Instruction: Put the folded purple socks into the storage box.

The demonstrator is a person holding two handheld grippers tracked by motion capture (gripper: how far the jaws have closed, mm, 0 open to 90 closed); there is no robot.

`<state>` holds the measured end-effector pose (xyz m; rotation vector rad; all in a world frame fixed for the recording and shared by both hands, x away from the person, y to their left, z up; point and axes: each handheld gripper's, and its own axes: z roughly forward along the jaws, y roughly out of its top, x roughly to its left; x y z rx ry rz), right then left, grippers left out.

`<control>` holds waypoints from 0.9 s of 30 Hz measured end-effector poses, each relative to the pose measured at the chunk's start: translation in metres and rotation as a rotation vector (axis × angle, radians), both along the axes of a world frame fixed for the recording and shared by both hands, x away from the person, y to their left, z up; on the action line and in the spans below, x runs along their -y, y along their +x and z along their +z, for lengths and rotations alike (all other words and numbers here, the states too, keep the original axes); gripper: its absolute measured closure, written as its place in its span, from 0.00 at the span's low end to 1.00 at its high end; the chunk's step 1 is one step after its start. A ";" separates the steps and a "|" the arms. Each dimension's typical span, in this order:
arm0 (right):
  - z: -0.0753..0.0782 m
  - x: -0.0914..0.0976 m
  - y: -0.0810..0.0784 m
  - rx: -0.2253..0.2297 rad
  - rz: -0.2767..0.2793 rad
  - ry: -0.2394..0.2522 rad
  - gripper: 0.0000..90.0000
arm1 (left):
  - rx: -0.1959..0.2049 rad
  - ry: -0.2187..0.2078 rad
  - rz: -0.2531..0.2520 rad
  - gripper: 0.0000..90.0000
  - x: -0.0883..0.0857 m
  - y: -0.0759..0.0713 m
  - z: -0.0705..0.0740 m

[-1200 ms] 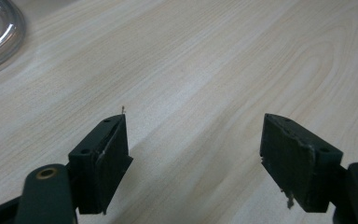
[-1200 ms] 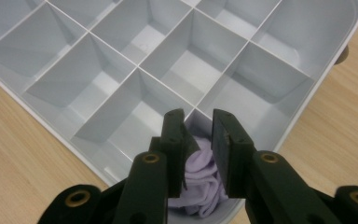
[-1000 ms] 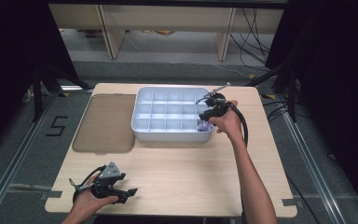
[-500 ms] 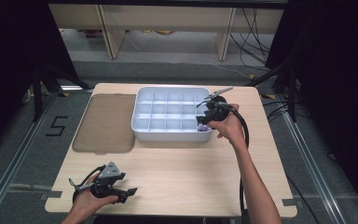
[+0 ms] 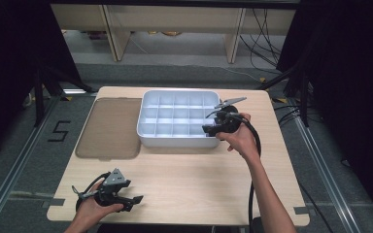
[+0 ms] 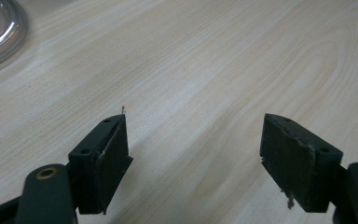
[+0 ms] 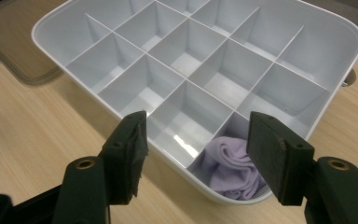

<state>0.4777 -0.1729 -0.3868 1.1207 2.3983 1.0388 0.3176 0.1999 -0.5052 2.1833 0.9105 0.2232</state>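
On the pale wooden tabletop (image 5: pixel 184 170), the lilac cloth (image 7: pixel 230 165) lies in the divided tray's (image 5: pixel 148 131) near right corner cell. The right gripper (image 7: pixel 196 149), jaws just opened and empty, should withdraw straight back; the left gripper (image 6: pixel 193 154) rests open at the near left corner.

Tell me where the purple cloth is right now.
In the right gripper view, the purple cloth lies bunched in the corner compartment of the white divided tray, nearest the right gripper, whose open jaws have just been opening, nothing between them.
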 end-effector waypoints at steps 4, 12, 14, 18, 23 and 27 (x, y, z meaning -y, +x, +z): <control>0.002 -0.001 -0.009 0.012 0.000 0.013 0.41 | 0.001 -0.003 -0.001 0.26 0.000 0.000 0.000; -0.006 -0.003 -0.024 0.015 0.010 0.034 0.36 | 0.000 -0.004 0.001 0.26 0.000 0.000 0.000; -0.008 -0.003 -0.028 0.016 0.015 0.033 0.35 | 0.003 -0.001 0.000 0.26 0.000 0.000 -0.001; -0.013 -0.004 -0.035 0.024 0.029 0.051 0.34 | 0.002 -0.001 0.002 0.26 0.000 0.000 -0.001; -0.018 -0.007 -0.042 0.021 0.038 0.051 0.33 | 0.005 -0.002 -0.004 0.26 0.000 -0.001 0.000; -0.019 -0.010 -0.050 0.004 0.049 0.059 0.32 | -0.006 -0.012 0.007 0.26 0.001 -0.001 -0.001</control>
